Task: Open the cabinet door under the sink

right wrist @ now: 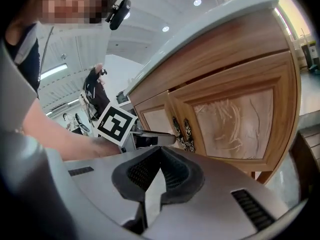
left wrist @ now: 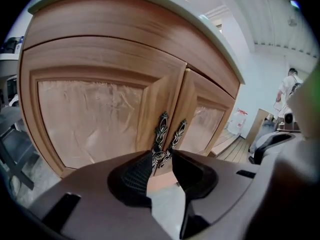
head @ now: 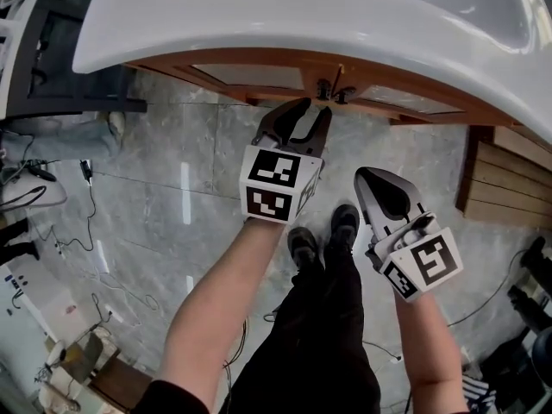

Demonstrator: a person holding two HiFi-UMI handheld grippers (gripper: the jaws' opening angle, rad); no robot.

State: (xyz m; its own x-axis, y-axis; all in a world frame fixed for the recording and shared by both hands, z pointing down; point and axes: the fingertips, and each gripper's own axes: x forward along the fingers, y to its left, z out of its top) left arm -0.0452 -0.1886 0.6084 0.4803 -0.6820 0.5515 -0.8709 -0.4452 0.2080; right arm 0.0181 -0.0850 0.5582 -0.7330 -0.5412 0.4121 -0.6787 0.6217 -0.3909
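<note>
Under the white sink (head: 259,24): a bowed wooden cabinet (left wrist: 110,49) with a left door (left wrist: 90,119) and a right door (left wrist: 210,116), seemingly shut, edge to edge at the middle. Framed in warm brown wood with plain grain, around pale inset panels of a creased, frosted look. On the meeting edges, two upright pulls side by side, the left handle (left wrist: 161,129) and the right handle (left wrist: 178,131): dark metal, ornate, with silvery scrollwork along the length. Beneath it all, grey marble floor (head: 190,171).

Up at those handles, the left gripper (left wrist: 162,156), fingers apart, with the lower ends of both handles showing in the gap between the tips. Impossible to tell whether touching either one; no clamp on anything. In the head view, tucked just under the sink's rim.

Back from the cabinet and to the right, the right gripper (right wrist: 160,150), fingers pressed together with nothing between them. Angled toward the right door from the side, with the left gripper's marker cube (right wrist: 116,124) in sight beyond its tips.
</note>
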